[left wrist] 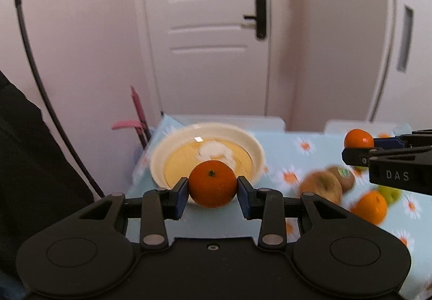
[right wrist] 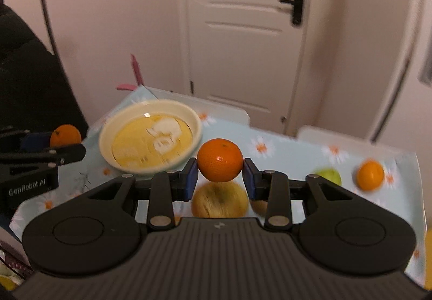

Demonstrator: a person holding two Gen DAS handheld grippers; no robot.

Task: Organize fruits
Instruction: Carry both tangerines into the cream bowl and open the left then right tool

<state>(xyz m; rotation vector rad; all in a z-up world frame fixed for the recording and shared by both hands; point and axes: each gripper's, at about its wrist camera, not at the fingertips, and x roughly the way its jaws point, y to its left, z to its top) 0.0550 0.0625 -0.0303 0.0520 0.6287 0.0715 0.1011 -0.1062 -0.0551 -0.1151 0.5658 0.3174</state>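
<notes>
My left gripper [left wrist: 212,189] is shut on a tangerine [left wrist: 212,183], held in the air just in front of the cream bowl [left wrist: 251,146]. My right gripper [right wrist: 220,169] is shut on a second tangerine [right wrist: 220,159], held above the table to the right of the bowl [right wrist: 108,132]. The right gripper shows at the right edge of the left wrist view with its tangerine [left wrist: 359,138]. The left gripper shows at the left edge of the right wrist view with its tangerine [right wrist: 65,135]. The bowl holds no fruit.
On the daisy-print tablecloth [left wrist: 291,154] lie two kiwis [left wrist: 324,183], another tangerine [left wrist: 370,206] and a green apple [left wrist: 390,193]. The right wrist view shows a yellow apple [right wrist: 220,201], the green apple [right wrist: 328,175] and the tangerine [right wrist: 370,175]. A white door stands behind the table.
</notes>
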